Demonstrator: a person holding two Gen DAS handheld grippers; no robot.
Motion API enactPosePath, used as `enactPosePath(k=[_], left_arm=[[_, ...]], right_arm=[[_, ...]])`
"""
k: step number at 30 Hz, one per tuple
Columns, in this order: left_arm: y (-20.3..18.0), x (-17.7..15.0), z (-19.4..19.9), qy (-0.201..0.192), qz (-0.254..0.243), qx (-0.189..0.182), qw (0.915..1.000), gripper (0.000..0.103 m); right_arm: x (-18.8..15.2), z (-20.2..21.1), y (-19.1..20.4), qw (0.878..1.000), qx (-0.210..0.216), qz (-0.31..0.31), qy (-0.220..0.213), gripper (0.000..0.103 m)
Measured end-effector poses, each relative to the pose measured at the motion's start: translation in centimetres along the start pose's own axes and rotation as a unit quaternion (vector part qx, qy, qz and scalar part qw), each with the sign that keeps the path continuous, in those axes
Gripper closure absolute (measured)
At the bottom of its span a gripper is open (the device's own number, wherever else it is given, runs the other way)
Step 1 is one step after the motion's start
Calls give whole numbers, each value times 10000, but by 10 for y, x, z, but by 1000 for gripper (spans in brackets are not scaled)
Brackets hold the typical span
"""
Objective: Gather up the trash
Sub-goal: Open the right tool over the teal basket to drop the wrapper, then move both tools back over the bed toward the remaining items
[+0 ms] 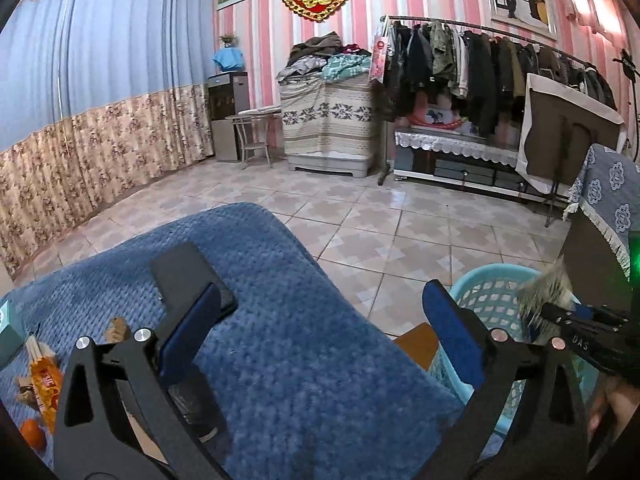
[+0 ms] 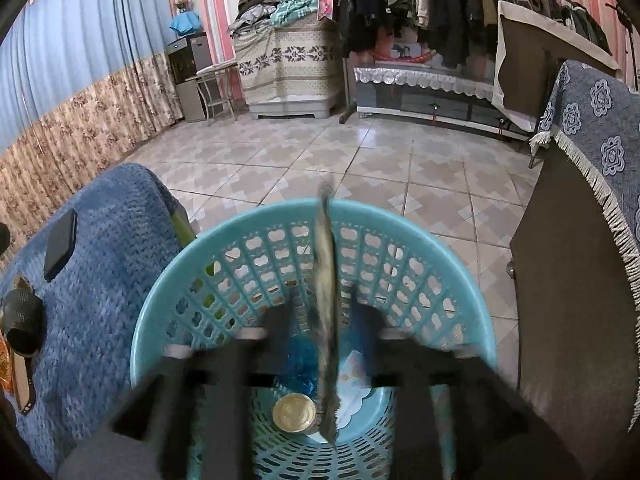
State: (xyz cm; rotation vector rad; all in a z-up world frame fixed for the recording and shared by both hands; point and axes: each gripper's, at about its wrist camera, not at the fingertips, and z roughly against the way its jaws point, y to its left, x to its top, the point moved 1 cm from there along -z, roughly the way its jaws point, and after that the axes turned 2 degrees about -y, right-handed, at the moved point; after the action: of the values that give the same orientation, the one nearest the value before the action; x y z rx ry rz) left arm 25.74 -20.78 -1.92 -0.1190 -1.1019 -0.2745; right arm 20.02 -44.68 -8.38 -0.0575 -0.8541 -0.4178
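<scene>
A turquoise lattice basket (image 2: 168,312) stands on the floor beside a table under a blue blanket (image 1: 280,320). My right gripper (image 2: 324,312) hangs over the basket's mouth, jaws apart. A flat, grey speckled scrap (image 2: 326,264) stands edge-on between them, and the pads do not press on it. Inside the basket lie a round can (image 2: 292,412), blue plastic (image 2: 300,360) and white paper (image 2: 356,376). My left gripper (image 1: 322,292) stands wide open over the blanket with nothing in it. At its left lie an orange wrapper (image 1: 46,384), a brown scrap (image 1: 116,328) and an orange fruit (image 1: 32,434).
A black phone (image 2: 60,244) lies on the blanket near the left fingertip. A dark cabinet (image 2: 560,280) with a fringed blue cloth stands right of the basket. Beyond are a tiled floor (image 2: 320,152), a clothes rack (image 1: 480,60) and curtains (image 1: 100,140).
</scene>
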Motion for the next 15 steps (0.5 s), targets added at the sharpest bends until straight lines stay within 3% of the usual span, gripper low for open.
enactPosePath(k=[2, 9, 15], left_arm=[[5, 0, 3, -17, 28, 53, 10000, 5], [23, 3, 16, -87, 195, 125, 9997, 5], [39, 2, 29, -127, 235, 266, 9993, 5]], right_arm=[[0, 1, -2, 10000, 66, -38, -25, 44], [4, 14, 3, 9996, 31, -5, -263, 13], [10, 26, 11, 9990, -91, 22, -448, 6]])
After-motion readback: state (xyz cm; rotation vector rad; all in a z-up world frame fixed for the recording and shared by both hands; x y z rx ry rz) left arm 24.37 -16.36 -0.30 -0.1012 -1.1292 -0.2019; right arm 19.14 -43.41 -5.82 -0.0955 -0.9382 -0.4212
